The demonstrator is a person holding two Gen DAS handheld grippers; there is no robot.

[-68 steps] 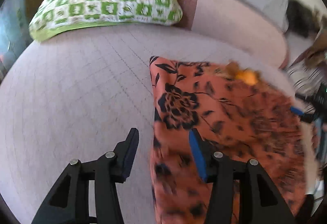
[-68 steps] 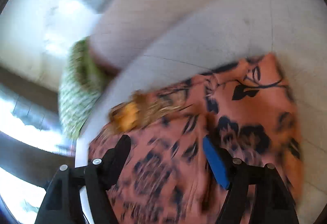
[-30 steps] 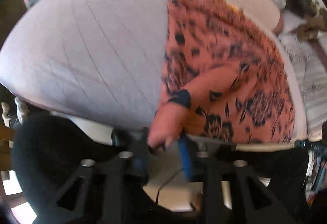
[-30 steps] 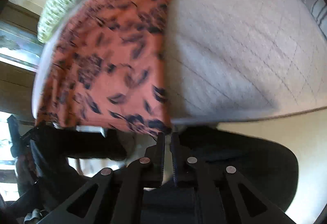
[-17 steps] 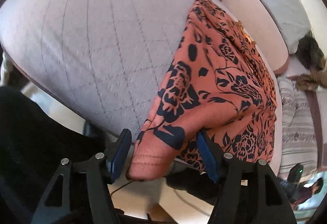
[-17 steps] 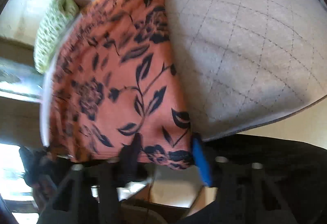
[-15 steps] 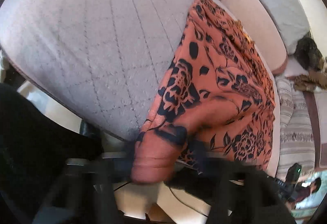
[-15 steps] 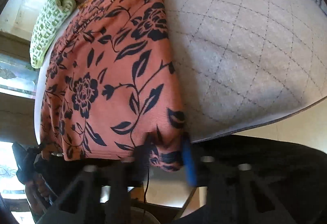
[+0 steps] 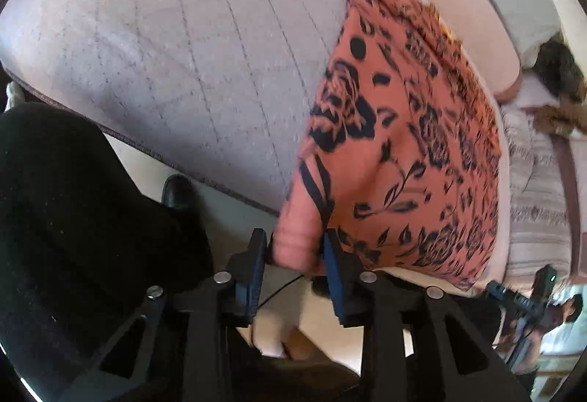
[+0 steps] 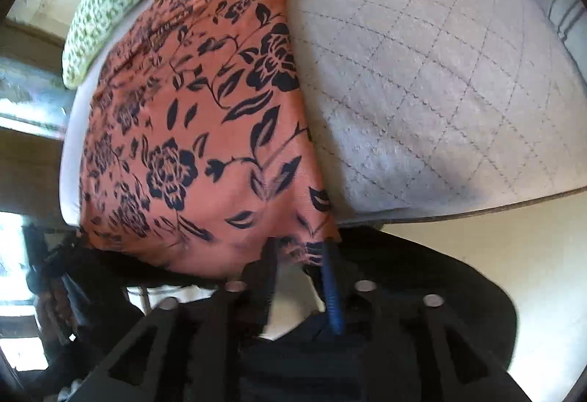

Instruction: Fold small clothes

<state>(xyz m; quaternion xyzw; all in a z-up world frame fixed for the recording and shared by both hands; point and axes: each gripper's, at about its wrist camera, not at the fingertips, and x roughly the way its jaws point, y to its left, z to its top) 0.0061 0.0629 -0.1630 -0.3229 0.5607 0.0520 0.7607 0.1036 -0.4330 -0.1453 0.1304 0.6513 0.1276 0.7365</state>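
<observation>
Starting on the left, our left gripper (image 9: 293, 249) tilts steeply down over the near edge of the quilted cushion (image 9: 176, 46), its jaws, which have just been opening, bracketing a rolled hem corner of the orange floral garment (image 9: 400, 130) that lies spread on the cushion; we cannot tell if the pads still pinch it. Further right, our right gripper (image 10: 299, 255) leans down likewise, jaws just widened around the other hem corner. We judge either loosely held corner could slip free, leaving the fold crooked.
</observation>
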